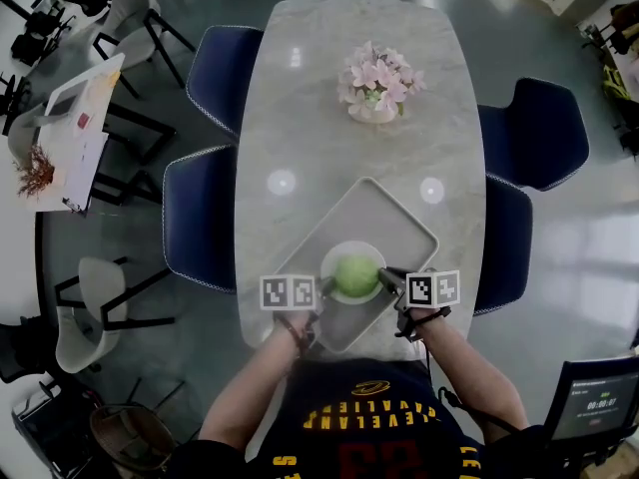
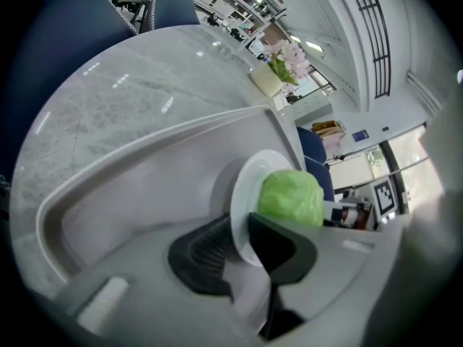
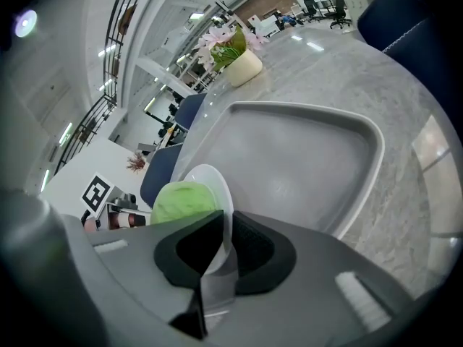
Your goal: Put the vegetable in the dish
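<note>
A round green cabbage (image 1: pixel 355 273) sits on a small white dish (image 1: pixel 339 251) at the near end of a grey tray (image 1: pixel 369 213). My left gripper (image 1: pixel 324 287) is on the dish's left rim and my right gripper (image 1: pixel 387 279) on its right rim. In the left gripper view the dish (image 2: pixel 246 186) rim stands between the jaws of my left gripper (image 2: pixel 242 230), both pads against it, with the cabbage (image 2: pixel 291 197) just beyond. In the right gripper view my right gripper (image 3: pixel 226 226) is shut on the dish (image 3: pixel 210 179) rim, next to the cabbage (image 3: pixel 181 199).
The tray (image 2: pixel 145 165) lies slantwise on a pale marble table (image 1: pixel 300 118). A pot of pink flowers (image 1: pixel 377 83) stands at the far end. Dark blue chairs (image 1: pixel 200 218) line the left side and others (image 1: pixel 534 133) the right.
</note>
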Available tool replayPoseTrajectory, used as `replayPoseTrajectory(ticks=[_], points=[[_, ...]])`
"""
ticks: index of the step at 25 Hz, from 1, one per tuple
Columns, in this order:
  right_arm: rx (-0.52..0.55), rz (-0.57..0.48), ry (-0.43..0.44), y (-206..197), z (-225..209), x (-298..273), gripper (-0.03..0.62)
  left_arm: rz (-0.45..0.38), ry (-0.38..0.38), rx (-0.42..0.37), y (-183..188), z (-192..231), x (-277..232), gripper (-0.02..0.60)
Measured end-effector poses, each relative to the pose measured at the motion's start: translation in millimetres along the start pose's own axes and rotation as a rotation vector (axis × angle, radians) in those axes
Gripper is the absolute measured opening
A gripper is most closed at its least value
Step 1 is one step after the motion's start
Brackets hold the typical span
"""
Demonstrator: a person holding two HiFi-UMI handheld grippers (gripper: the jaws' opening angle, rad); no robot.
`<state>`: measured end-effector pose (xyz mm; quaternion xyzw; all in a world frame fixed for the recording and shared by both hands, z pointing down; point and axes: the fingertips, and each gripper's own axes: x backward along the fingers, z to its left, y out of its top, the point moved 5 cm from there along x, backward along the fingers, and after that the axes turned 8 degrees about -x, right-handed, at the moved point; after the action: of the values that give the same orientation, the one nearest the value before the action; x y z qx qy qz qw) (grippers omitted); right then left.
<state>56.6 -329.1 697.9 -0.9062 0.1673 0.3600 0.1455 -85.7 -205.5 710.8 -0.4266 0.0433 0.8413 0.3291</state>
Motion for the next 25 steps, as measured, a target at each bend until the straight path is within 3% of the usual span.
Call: replayPoseTrajectory(ticks=[19,25], points=[[0.018,0.005,-0.061,-3,-6,-1,0.048,0.054,0.136,-0.174,-2,-10,-1,0.087],[0.071,-0.011,-0.100,-1,-10,-1,0.058,0.054,0.176,-0.238,-2,-12,-6,0.094]])
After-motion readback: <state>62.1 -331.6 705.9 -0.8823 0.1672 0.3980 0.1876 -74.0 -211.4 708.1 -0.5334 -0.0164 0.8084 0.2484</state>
